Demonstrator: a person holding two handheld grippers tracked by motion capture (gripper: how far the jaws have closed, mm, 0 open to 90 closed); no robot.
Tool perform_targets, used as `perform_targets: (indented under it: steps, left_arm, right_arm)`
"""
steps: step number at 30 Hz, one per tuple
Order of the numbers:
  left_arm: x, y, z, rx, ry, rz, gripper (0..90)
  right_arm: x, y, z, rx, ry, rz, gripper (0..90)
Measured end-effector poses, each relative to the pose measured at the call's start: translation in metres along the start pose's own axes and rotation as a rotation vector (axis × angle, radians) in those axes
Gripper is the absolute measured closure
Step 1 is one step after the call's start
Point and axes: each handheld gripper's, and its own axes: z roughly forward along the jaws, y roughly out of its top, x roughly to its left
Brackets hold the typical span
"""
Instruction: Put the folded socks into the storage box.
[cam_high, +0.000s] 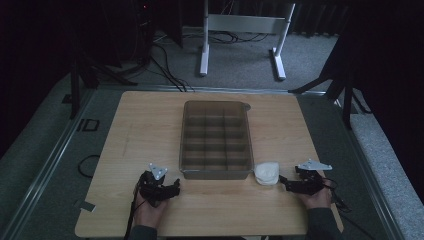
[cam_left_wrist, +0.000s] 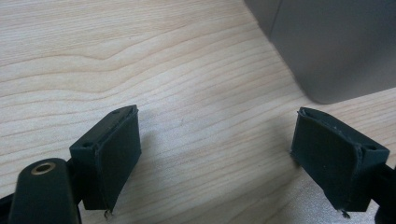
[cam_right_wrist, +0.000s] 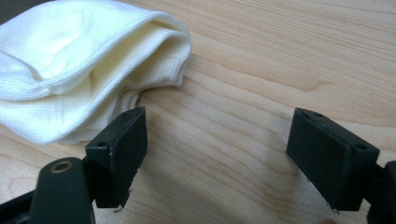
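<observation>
A grey divided tray (cam_high: 216, 140) with several compartments sits in the middle of the wooden table (cam_high: 145, 125). A folded white cloth (cam_high: 267, 172) lies just right of the tray's near right corner. My left gripper (cam_high: 172, 189) rests on the table near the tray's near left corner, open, with bare wood between its pads (cam_left_wrist: 119, 154); the tray wall (cam_left_wrist: 336, 46) shows ahead to the right. My right gripper (cam_high: 283, 182) lies just right of the cloth, open, with nothing between its pads (cam_right_wrist: 123, 149); the cloth (cam_right_wrist: 79, 70) lies ahead, touching the left jaw.
A white desk frame (cam_high: 245, 35) and cables (cam_high: 165, 65) stand on the grey floor beyond the table. A metal rail (cam_high: 55, 150) runs along the left side. Dark stands flank the table on both sides.
</observation>
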Motion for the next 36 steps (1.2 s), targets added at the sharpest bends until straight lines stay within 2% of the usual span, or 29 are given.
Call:
perform_targets:
  steps: [21, 30, 36]
  left_arm:
    - [0.0001, -0.0005, -0.0004, -0.001, -0.001, 0.000, 15.7]
    - [0.0000, -0.0005, -0.0004, -0.001, -0.001, 0.000, 15.7]
    - [0.0000, -0.0005, -0.0004, -0.001, -0.001, 0.001, 15.7]
  right_arm:
    - [-0.0005, -0.0004, -0.0011, 0.001, 0.000, 0.003, 21.7]
    - [-0.0013, 0.0000, -0.0045, 0.005, -0.024, 0.023, 33.6]
    - [-0.0005, 0.0003, -0.0052, 0.007, -0.029, 0.016, 34.8]
